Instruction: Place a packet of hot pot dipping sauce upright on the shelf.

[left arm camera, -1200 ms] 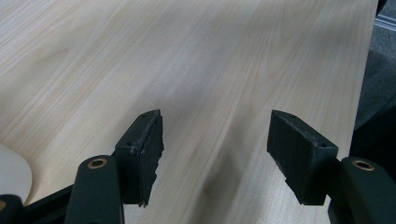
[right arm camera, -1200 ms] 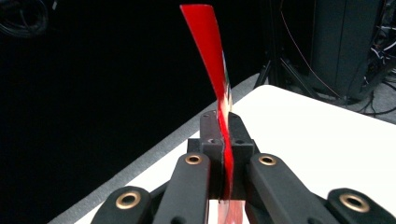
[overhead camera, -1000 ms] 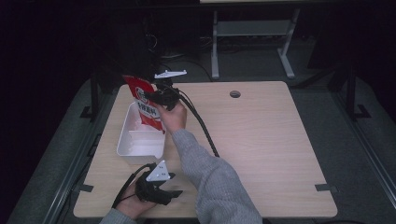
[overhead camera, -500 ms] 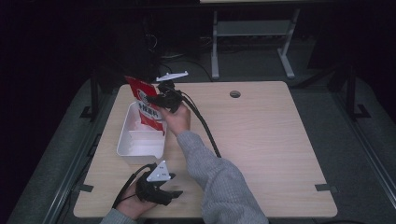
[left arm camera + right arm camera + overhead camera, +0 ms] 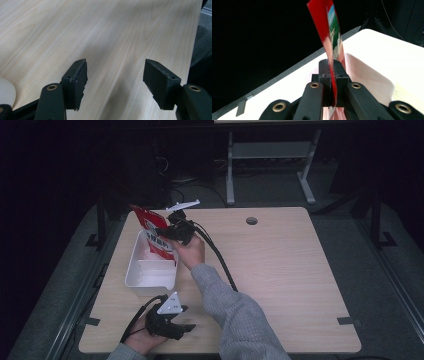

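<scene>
Slightly lifted since earlier, the red packet [image 5: 156,236] hangs over the white tray [image 5: 145,275], right gripper [image 5: 331,75] jaws clamped on its edge; left gripper [image 5: 115,82] jaws gape empty above the counter [image 5: 125,30].

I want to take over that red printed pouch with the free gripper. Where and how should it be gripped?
Probably by its flat lower part, from the side: the red printed pouch hangs thin and upright over the white plastic tray, its upper edge already pinched by the right gripper.
</scene>
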Demonstrator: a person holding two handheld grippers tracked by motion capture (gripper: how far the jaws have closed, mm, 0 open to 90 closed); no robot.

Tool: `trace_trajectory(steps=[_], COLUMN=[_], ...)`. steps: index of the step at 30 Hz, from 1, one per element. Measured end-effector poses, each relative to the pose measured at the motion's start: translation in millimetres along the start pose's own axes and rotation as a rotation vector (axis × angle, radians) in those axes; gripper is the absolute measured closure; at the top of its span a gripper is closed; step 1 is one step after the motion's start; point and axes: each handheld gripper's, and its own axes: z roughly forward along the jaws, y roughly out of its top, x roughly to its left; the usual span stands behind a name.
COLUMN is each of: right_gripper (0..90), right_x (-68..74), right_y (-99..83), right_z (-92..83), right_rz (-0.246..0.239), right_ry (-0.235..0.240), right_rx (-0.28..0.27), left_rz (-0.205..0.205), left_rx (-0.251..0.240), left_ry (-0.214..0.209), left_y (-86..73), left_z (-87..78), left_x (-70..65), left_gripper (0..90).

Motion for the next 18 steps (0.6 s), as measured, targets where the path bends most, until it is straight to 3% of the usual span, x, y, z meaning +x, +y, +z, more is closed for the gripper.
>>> trace_trajectory(steps=[18], right_gripper=[87.6], right_x=[0.3], right_y=[-9.5], right_z=[-1.2], right_rz=[-0.003], right_ry=[0.014], right_rx=[0.035], left_rz=[-0.003], left_rx=[0.000], left_ry=[0.001], left_y=[-0.1], left_z=[-0.2], left_x=[0.5], left_gripper=[34.7])
